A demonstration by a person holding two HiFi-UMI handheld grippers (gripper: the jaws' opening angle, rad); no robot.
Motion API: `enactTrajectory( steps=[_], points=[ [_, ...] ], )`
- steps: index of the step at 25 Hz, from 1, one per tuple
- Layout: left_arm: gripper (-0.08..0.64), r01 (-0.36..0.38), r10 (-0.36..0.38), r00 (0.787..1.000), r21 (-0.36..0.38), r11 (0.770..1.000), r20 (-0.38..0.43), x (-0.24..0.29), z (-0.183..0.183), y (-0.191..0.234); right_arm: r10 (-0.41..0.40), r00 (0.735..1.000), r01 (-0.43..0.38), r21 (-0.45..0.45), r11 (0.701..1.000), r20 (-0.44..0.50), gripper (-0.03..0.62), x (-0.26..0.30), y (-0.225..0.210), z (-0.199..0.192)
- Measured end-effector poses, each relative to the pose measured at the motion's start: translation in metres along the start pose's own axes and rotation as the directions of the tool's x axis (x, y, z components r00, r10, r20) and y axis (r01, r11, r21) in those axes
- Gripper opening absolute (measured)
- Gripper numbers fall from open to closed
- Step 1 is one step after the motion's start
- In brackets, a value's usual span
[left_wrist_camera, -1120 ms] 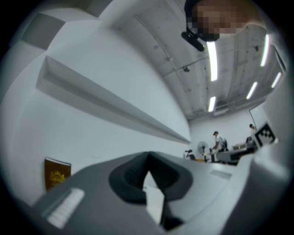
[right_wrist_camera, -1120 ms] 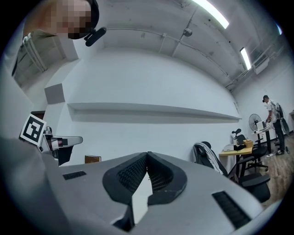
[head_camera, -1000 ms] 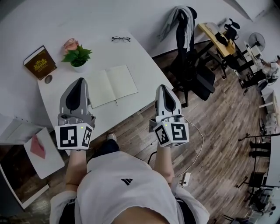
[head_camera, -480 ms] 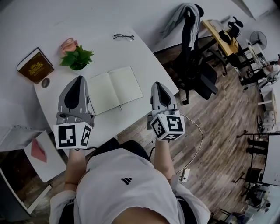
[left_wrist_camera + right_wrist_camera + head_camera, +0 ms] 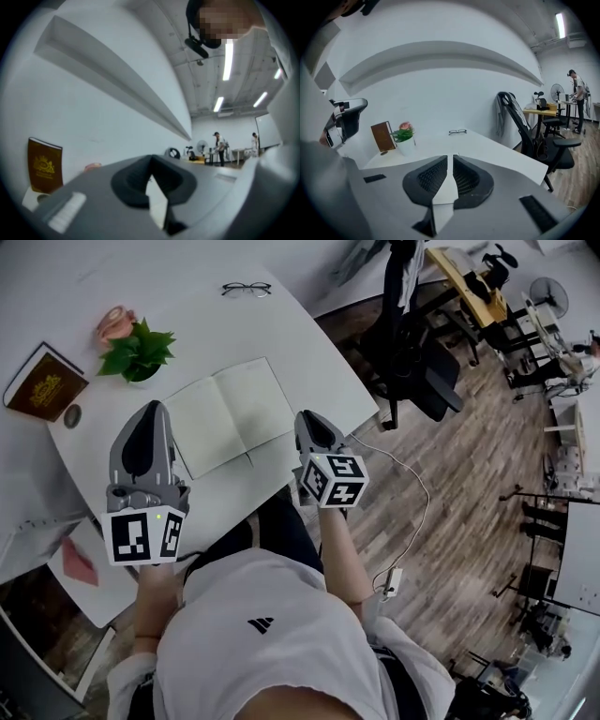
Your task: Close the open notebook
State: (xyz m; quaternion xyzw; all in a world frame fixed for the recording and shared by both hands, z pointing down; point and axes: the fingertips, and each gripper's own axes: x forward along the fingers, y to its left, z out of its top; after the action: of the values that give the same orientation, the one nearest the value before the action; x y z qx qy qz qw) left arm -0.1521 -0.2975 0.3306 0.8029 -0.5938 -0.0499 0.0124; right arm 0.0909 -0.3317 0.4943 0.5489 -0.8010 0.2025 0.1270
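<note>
The open notebook (image 5: pixel 230 413) lies flat on the white table (image 5: pixel 309 352), its blank pages facing up. My left gripper (image 5: pixel 153 407) hovers over the table just left of the notebook, pointing level, jaws closed together (image 5: pixel 150 159) and empty. My right gripper (image 5: pixel 309 415) is at the table's near edge, just right of the notebook's lower right corner and tilted down. Its jaws (image 5: pixel 451 157) have just been opening. A narrow slit shows between the pads, with nothing in it.
A brown book (image 5: pixel 42 381) and a small round disc (image 5: pixel 72 415) sit at the table's left. A potted plant (image 5: pixel 136 352) with a pink flower stands behind the notebook, glasses (image 5: pixel 246 289) at the far edge. An office chair (image 5: pixel 412 352) stands right of the table; a cable (image 5: pixel 403 502) lies on the floor.
Both grippers have come down nearer the table. The right one has moved left toward the notebook's right corner and tipped downward. The notebook has not moved.
</note>
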Motion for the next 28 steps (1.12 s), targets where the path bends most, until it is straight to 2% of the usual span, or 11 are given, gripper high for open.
enactTrajectory(
  steps=[4,7,13,18,28],
  points=[
    [0.009,-0.015,0.015,1.000,-0.002,1.000,-0.021,0.006,-0.006,0.004,-0.012,0.993,0.016,0.032,0.999,-0.121,0.069,0.023,-0.015,-0.039],
    [0.009,-0.028,0.028,0.999,0.001,1.000,-0.034,0.011,-0.010,0.006,-0.027,0.979,0.032,0.021,0.999,-0.204,0.105,0.036,-0.027,-0.063],
    [0.009,-0.079,0.078,0.996,-0.009,0.997,-0.052,0.020,-0.016,0.017,-0.042,0.953,0.051,0.022,0.998,-0.301,0.178,0.053,-0.041,-0.088],
    [0.009,-0.103,0.102,0.993,-0.012,0.995,-0.062,0.028,-0.021,0.019,-0.039,0.924,0.053,0.026,0.998,-0.381,0.193,0.062,-0.045,-0.103],
    [0.009,-0.125,0.124,0.990,-0.019,0.992,-0.065,0.030,-0.025,0.028,-0.060,0.899,0.065,-0.004,0.998,-0.433,0.173,0.065,-0.044,-0.106]
  ],
)
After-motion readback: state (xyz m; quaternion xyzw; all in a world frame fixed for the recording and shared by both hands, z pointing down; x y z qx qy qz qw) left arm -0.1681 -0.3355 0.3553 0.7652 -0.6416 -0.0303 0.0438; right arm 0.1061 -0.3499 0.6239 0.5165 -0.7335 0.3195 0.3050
